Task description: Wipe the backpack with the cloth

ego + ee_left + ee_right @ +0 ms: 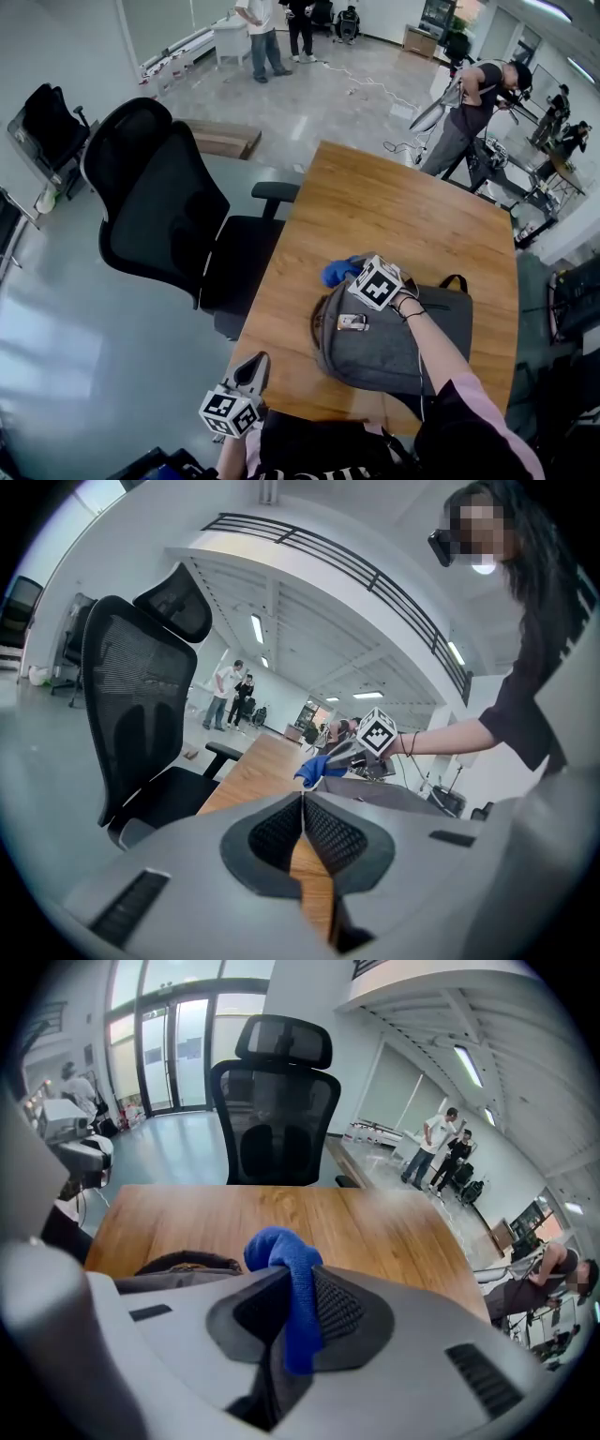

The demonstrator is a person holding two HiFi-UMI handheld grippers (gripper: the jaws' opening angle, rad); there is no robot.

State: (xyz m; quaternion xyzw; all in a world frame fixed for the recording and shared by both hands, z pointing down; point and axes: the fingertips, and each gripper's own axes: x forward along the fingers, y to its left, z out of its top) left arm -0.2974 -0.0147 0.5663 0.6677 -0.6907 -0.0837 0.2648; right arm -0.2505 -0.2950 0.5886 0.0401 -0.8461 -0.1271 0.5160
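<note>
The wooden table [394, 206] takes up most of the scene, with a black mesh office chair [169, 206] standing beside its left edge. The grey backpack [361, 356] lies flat on the table's near end, close in front of the person. It is the only container here. Its flaps look shut, so nothing of its contents can be made out, though its low, slack shape suggests it holds little. The right gripper [358, 274] reaches across to the backpack's far left corner, and its jaws are clamped on the blue cloth [337, 272]. The cloth bunches out past the jaw tips, right at the bag's edge. Whether it presses on the fabric or sits just off it over the wood cannot be told. The left gripper [303, 808] hangs low off the table's near left corner, well apart from the bag, with its jaws closed tip to tip and nothing between them. The wiping looks to be at its start or at the end of a stroke along the bag's top. The next move likely calls for laying the cloth down onto the grey fabric and dragging it across towards the person. The bag is unbraced and may slide, so the idle left gripper could steady it. A small pale tag [352, 322] sits on the bag's left face, where the cloth might snag.
</note>
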